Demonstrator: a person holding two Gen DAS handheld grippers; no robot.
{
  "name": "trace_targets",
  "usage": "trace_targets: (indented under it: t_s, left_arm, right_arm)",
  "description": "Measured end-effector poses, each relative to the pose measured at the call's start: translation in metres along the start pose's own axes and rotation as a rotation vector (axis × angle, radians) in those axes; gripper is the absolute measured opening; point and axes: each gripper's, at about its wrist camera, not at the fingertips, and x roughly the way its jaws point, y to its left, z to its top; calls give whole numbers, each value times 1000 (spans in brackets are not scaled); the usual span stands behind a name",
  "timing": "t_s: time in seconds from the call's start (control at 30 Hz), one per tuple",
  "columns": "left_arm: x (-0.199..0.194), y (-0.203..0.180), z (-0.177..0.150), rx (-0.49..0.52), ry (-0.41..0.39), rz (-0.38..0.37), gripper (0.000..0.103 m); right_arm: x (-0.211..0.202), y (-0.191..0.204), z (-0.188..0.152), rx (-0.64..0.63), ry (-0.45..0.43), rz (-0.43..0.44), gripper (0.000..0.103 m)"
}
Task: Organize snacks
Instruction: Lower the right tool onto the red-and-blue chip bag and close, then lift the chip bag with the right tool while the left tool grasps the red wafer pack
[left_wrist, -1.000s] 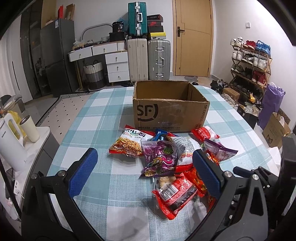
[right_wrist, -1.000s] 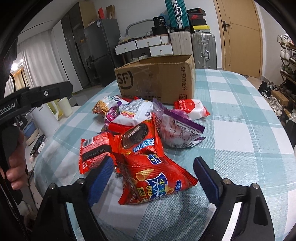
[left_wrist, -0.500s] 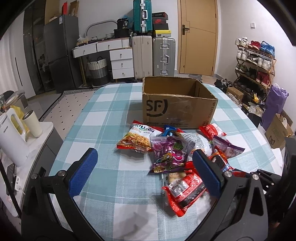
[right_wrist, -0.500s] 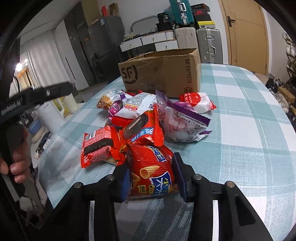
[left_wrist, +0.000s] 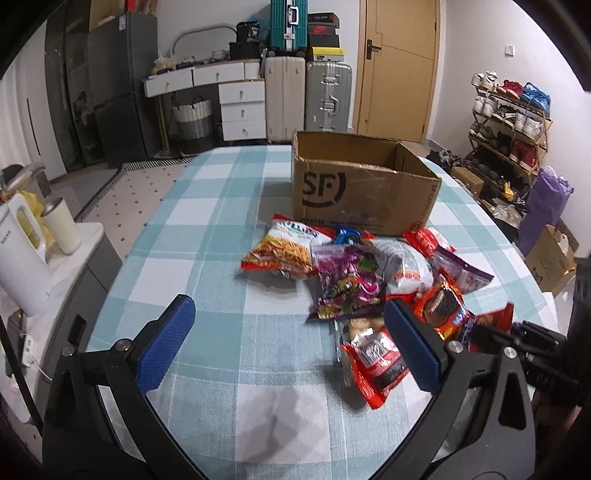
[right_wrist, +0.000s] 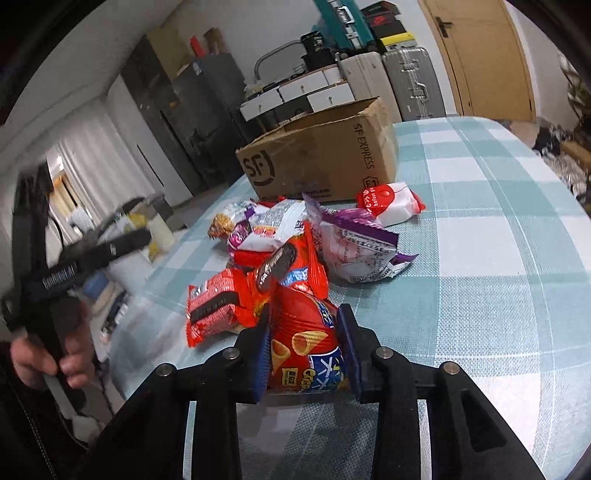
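- Blue pads of the right gripper are seen closing on a red crisp bag; the bag is pinched between them, with both pads against its sides.
- Wide apart are the jaws of the left gripper; nothing is held, and only bare cloth lies between them, while a red packet sits just inside the right pad.
- A hand is seen on the left gripper's handle in the right wrist view.
- One open cardboard box is set on the checked table, just behind the snack pile; some packets touch its front wall.
- Clear cloth is left on the pile's left side and in front of it; the table's right edge lies near the pile's right end.
- Roughly nine packets can be counted: a yellow noodle bag, a purple one, a white one, a cookie packet, and others partly hidden.
- Three suitcases are stood against the far wall.
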Motion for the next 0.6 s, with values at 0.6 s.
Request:
trace_targets:
  t_s: [0.6]
  left_arm:
    - [29, -21, -25, 48, 162, -165, 102]
  right_arm:
    - [-16, -7, 1, 37, -40, 26, 23]
